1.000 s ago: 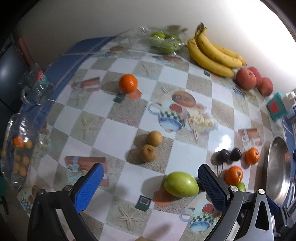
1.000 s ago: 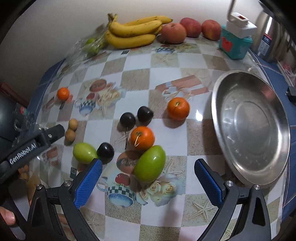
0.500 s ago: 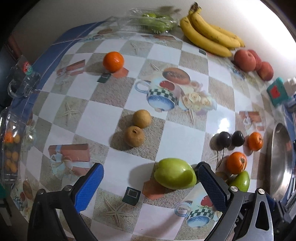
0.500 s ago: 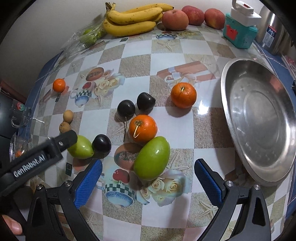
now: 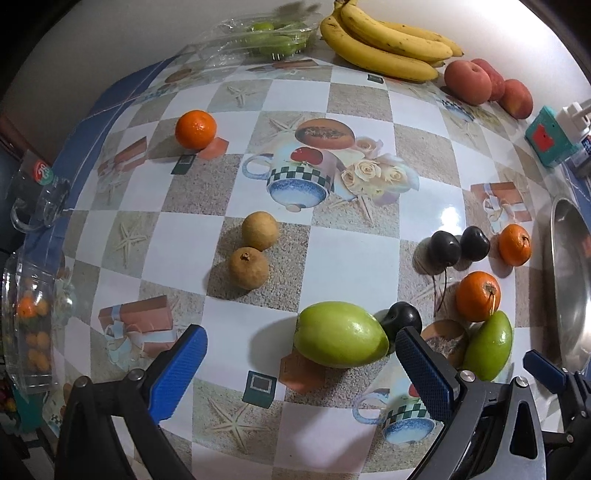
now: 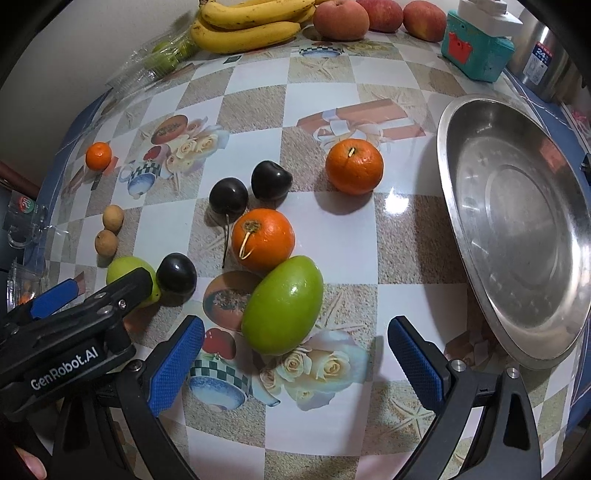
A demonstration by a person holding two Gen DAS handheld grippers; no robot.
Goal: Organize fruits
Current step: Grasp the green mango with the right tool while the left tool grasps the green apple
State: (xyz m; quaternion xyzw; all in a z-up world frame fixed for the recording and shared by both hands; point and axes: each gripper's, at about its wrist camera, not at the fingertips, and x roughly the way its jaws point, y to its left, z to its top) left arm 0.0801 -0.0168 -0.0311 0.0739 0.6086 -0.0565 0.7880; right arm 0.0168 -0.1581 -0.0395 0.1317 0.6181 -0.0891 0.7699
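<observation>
My left gripper (image 5: 299,354) is open low over the table. A green mango (image 5: 340,334) lies between its fingers, close to the right one. My right gripper (image 6: 295,343) is also open, with a second green mango (image 6: 282,304) lying just ahead between its fingers. Touching that mango is an orange (image 6: 263,238); another orange (image 6: 354,168) sits nearer the steel plate (image 6: 517,221), which holds nothing. Three dark plums (image 6: 228,195) lie among them. Two brown longans (image 5: 255,247) and a small orange (image 5: 195,129) lie further left.
Bananas (image 6: 251,22), peaches (image 6: 341,18) and a bag of green fruit (image 6: 162,59) line the back wall. A teal box (image 6: 476,48) and a metal pot (image 6: 543,62) stand at the back right. A glass mug (image 5: 40,199) and a clear container (image 5: 29,321) sit at the left edge.
Both grippers have moved forward and lower towards the green mangoes. The left one now has its mango between its fingers. No fruit has moved.
</observation>
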